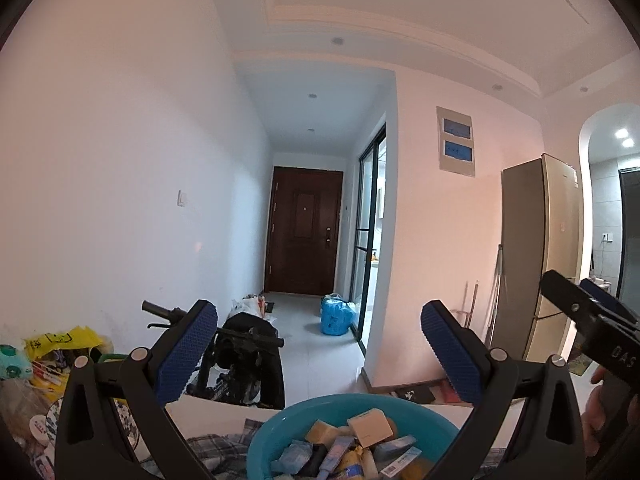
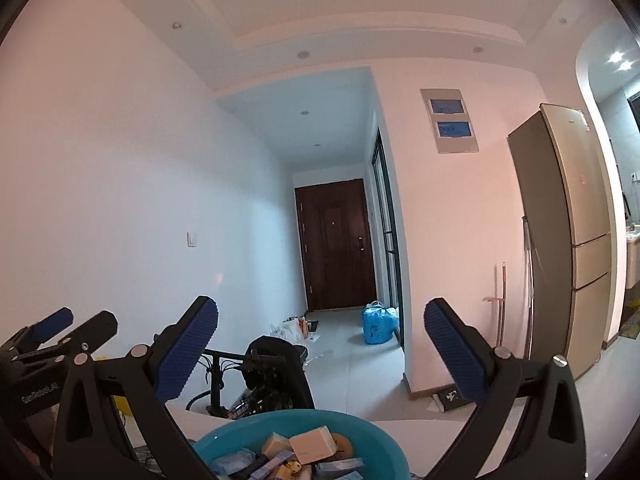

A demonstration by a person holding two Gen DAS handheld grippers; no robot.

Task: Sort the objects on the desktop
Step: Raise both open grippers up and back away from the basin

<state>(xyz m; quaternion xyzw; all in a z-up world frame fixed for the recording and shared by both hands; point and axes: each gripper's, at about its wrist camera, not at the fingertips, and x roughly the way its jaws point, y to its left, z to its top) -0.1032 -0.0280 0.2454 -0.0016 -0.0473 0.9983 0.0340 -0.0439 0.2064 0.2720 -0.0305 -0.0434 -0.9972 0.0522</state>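
A teal plastic basin (image 1: 280,424) (image 2: 224,436) sits at the table's far edge, filled with several small boxes, sponges and packets; a cream box (image 1: 370,426) (image 2: 314,444) lies on top. My left gripper (image 1: 320,344) is held above and in front of the basin, wide open, nothing between its blue pads (image 1: 188,354). My right gripper (image 2: 320,344) is also raised over the basin, wide open and empty. Each gripper shows at the edge of the other's view: the right gripper (image 1: 588,300) and the left gripper (image 2: 60,328).
A plaid cloth (image 1: 216,446) lies on the white table (image 1: 208,408) left of the basin. Bags and jars (image 1: 44,360) crowd the left. Beyond the table stand a folded bicycle (image 1: 244,352), a blue bag (image 1: 336,316) on the floor and a gold fridge (image 2: 572,240).
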